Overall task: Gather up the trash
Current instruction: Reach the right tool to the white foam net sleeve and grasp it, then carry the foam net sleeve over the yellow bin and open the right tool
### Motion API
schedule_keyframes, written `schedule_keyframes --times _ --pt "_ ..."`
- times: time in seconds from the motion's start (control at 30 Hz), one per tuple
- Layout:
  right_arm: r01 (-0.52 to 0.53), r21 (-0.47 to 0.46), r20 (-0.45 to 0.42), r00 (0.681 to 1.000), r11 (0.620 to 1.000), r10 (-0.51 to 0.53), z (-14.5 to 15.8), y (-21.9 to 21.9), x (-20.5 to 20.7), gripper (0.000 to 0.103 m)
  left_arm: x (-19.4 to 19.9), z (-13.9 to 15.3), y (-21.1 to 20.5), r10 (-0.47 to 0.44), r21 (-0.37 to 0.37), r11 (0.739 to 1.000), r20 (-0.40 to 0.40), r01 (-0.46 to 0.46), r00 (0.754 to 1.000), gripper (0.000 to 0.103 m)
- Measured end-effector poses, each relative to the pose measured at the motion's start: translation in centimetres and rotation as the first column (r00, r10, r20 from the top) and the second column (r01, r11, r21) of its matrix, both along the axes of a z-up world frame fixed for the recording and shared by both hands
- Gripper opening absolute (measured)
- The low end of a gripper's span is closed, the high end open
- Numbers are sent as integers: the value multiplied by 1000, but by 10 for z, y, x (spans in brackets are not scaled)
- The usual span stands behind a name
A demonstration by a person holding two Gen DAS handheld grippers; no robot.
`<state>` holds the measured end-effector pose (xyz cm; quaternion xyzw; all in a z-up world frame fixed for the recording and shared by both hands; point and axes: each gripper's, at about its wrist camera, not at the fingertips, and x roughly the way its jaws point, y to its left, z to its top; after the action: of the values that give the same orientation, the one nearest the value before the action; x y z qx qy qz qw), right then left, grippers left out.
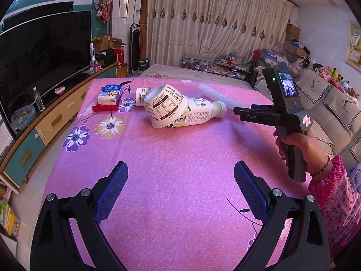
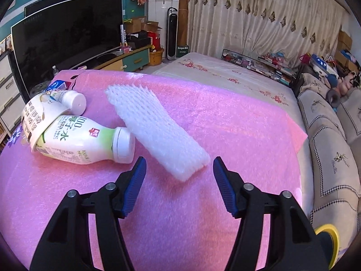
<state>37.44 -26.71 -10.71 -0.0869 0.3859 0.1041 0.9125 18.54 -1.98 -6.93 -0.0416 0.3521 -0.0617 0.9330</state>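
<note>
Foam net sleeve (image 2: 155, 131) is lying flat on the pink cloth (image 2: 237, 135), long axis running from upper left to its near end at frame centre, just ahead of the right gripper (image 2: 179, 176), jaws gaping empty; left gripper (image 1: 180, 180), also gaping empty, is hanging farther off.

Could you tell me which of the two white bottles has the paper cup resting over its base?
The larger coconut water bottle with the green neck; the smaller bottle lies behind, beside the cup.
</note>
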Motion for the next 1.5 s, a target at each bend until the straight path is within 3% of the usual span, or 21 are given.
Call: schedule_keyframes --times 0.23,0.27,0.33,0.4,0.43,0.73,1.0,1.2,1.5 --pt "-31 -18 -3 1000 999 31 -3 9 19 57 11 -10 0 -4 -8 1000 -29 4 1000 94" --pt "-35 -17 -10 999 999 35 -4 10 21 53 12 -11 0 -5 -10 1000 -32 5 999 94" --pt "-43 -9 -27 999 999 43 -5 10 24 28 13 -13 -2 -8 -9 1000 -38 8 999 94" --pt "-43 5 -42 998 999 43 -7 9 25 16 13 -14 -3 -12 -9 1000 -40 12 999 94" --pt "-42 12 -38 998 999 42 -6 8 23 15 13 -14 -4 -15 -10 1000 -41 14 999 94" --pt "-59 113 -4 998 992 59 18 -10 -21 12 8 -14 -8 -30 -16 999 -33 30 999 94" --pt "-7 173 39 999 985 0 37 -54 -87 12 1 -13 -17 -61 -19 998 -26 61 998 94" --pt "107 200 58 991 974 -121 36 -112 -137 12 -4 -10 -27 -79 -14 997 -17 79 997 94" --pt "318 181 50 942 931 -332 14 -201 -203 12 -14 -4 -52 -120 -2 993 -2 120 993 94"
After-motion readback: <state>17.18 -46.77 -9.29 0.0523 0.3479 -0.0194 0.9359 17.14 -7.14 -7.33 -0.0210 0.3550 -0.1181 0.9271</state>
